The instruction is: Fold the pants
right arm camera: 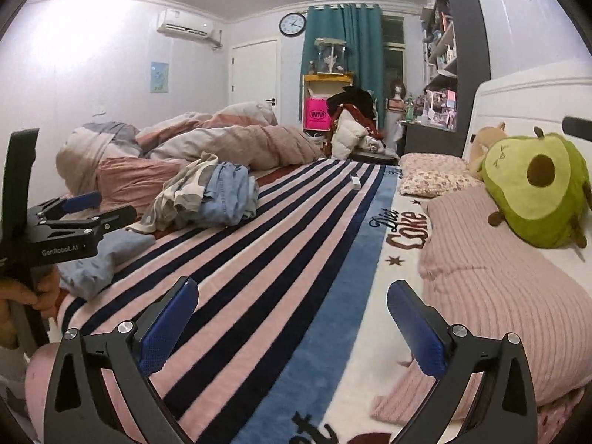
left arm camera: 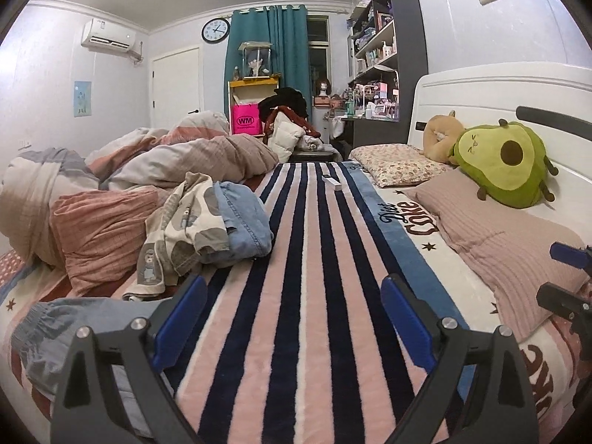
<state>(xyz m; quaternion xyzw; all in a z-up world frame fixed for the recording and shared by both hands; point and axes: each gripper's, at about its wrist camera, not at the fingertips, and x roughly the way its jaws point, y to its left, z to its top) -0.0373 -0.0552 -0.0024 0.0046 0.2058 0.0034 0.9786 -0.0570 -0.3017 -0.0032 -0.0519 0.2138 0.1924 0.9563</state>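
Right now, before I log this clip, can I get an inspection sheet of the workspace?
Surface: bed covered by a striped blanket in pink, navy and white, with a blue band and lettering toward the pillows.
Job's things: light blue pants lie crumpled at the blanket's near left edge, not folded, not gripped.
Clutter: heap of clothes, bunched duvet, small white box, pink pillow, floral pillow, avocado plush.
Grippers: left tongs open, empty, over the blanket; right tongs open, empty.
Cables: nothing seen.
Surroundings: teal curtain, wall clock, air conditioner, shelving, white headboard.
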